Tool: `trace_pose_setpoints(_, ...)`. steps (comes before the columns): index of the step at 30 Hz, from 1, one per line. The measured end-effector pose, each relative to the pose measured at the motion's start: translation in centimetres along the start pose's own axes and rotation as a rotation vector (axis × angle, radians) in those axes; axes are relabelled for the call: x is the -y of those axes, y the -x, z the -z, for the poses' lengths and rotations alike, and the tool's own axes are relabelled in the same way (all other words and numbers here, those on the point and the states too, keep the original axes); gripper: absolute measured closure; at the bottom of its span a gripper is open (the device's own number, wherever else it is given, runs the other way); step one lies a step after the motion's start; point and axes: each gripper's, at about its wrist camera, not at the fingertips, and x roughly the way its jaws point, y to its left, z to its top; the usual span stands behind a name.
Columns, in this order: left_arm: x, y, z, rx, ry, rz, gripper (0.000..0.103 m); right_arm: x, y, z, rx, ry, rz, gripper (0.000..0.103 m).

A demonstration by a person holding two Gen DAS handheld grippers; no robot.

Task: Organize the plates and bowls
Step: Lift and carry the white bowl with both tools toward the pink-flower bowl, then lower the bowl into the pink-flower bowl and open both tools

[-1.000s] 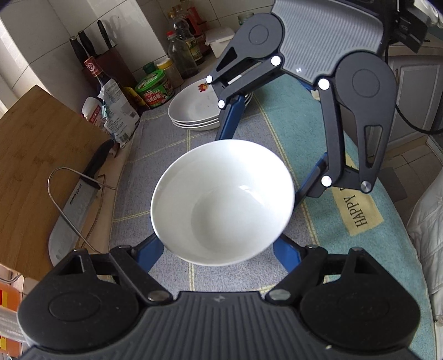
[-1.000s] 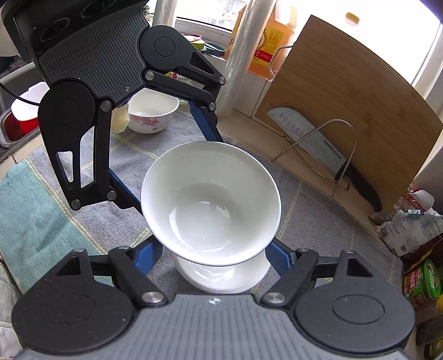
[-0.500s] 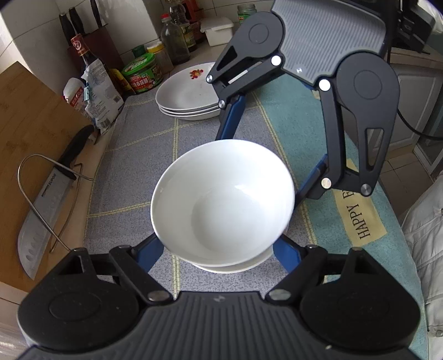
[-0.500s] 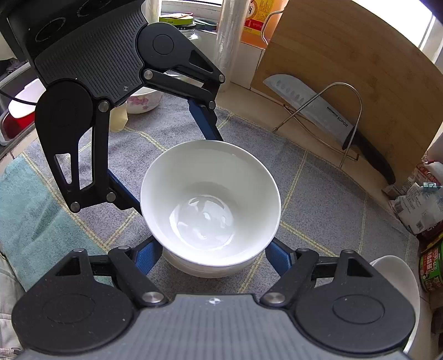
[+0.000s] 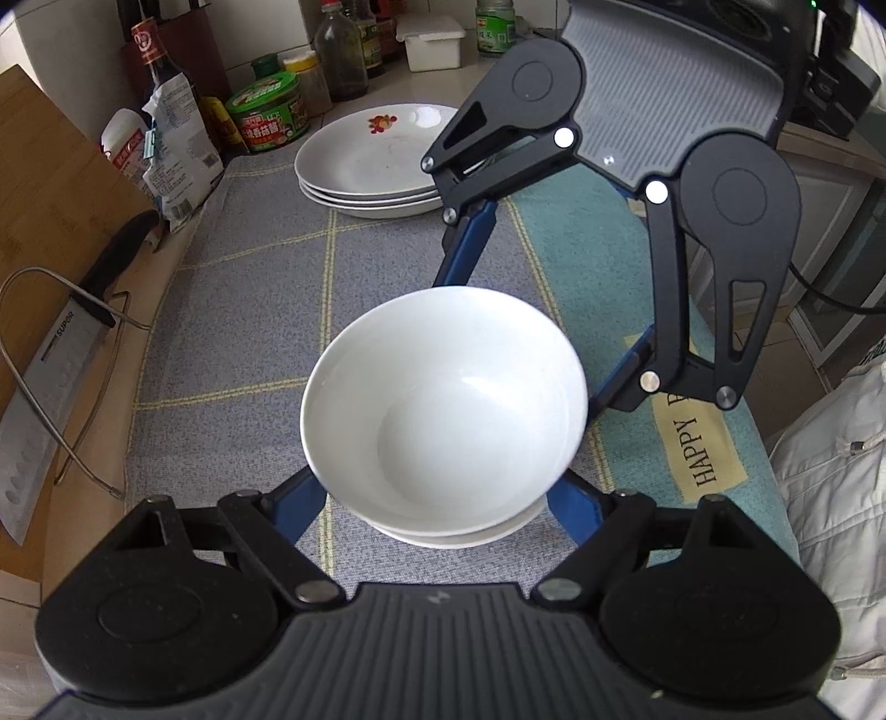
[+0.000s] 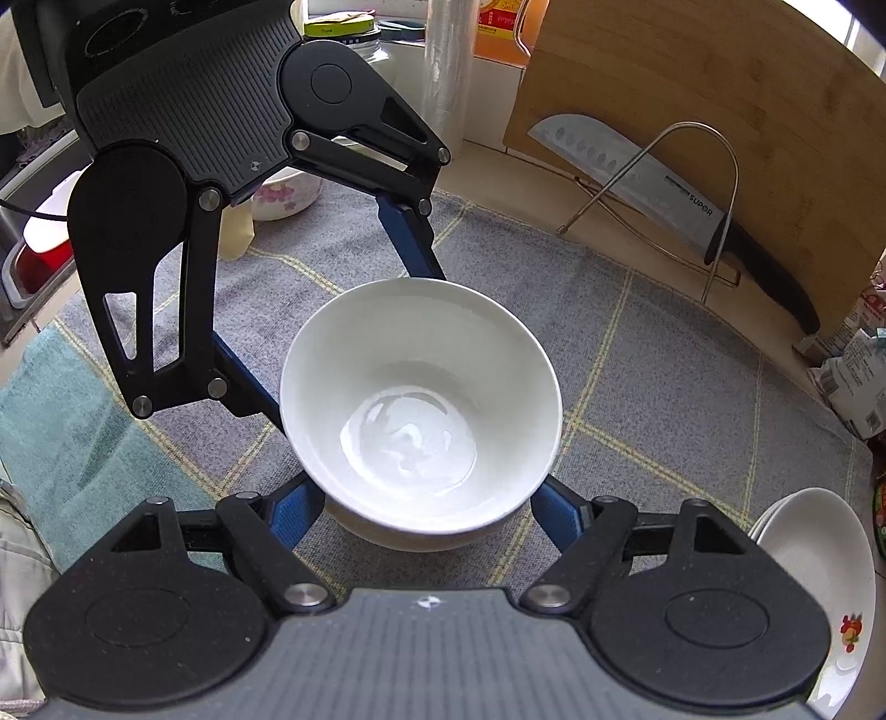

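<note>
White bowl (image 5: 443, 399) mouth-up, tilted, nested in another; both jaws clamp it

White tiled wall (image 5: 260, 33); white cabinet doors (image 5: 830, 232); bright daylight.

tabletop (image 5: 183, 260) under a checked grey cloth (image 5: 232, 343), with a teal mat (image 5: 598, 260) beside it

on the cloth sit a stack of white plates (image 5: 376, 160) at the far end and, nearer, a lower white bowl (image 5: 465, 534) with another nested in it. along the bare edge stand a wire rack (image 6: 659, 183) with a cleaver (image 6: 626, 171), a leaning wooden board (image 6: 747, 99), jars and bottles.
</note>
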Motion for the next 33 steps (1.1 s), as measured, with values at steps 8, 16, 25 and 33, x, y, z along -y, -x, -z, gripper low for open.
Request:
trace_pose_setpoints(8, -0.6, -0.5, -0.2, -0.004, 0.023, 0.032, 0.015, 0.8, -0.3, 0.0, -0.003, -0.024, -0.012, 0.018)
trace_pose_setpoints(16, -0.4, -0.6, -0.1, -0.007, 0.022, 0.044, 0.015, 1.1, -0.2, 0.0, -0.004, -0.042, -0.022, 0.018)
trace_pose_setpoints(25, 0.1, -0.6, 0.2, -0.006, 0.002, 0.047, 0.01, 1.6, 0.5, -0.3, 0.039, -0.065, -0.035, 0.002)
trace_pose_setpoints(33, 0.3, 2.5, 0.2, 0.072, -0.004, -0.004, 0.009, 1.2, 1.1, -0.2, 0.064, -0.08, -0.014, 0.001)
